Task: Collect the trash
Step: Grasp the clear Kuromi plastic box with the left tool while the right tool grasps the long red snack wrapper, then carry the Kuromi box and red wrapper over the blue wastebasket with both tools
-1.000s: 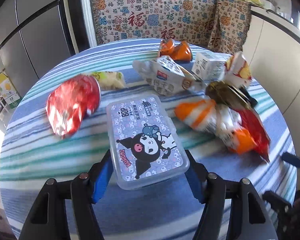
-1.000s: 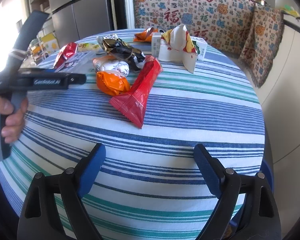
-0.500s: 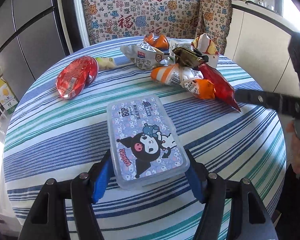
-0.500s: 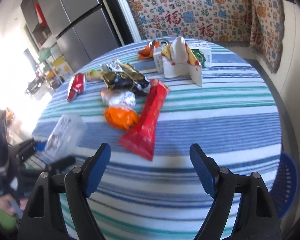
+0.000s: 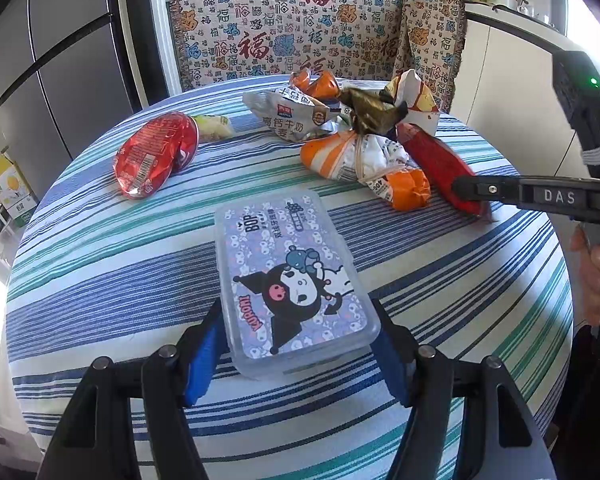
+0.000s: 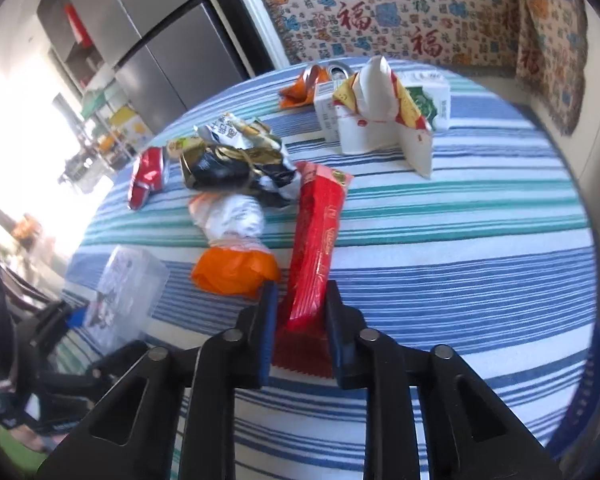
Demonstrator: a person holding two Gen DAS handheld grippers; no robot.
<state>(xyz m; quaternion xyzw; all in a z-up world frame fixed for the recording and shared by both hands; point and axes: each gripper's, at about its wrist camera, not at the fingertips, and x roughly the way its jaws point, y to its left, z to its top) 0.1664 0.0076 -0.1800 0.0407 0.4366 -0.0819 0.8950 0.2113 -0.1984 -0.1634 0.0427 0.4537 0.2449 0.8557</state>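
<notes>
1. Gripping the lidded plastic box by its near end, the left hand-held gripper keeps it flat above the striped counter, probably ready for trash.
2. Rightward, the right hand-held gripper pinches the long red wrapper, which lies beside the wrapper pile.

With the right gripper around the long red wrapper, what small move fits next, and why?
Probably finish the pinch and lift. The right gripper straddles the near end of the red wrapper, fingers close beside it, while the wrapper lies flat on the striped table.

both wrist views look low across the same striped table, close.
</notes>
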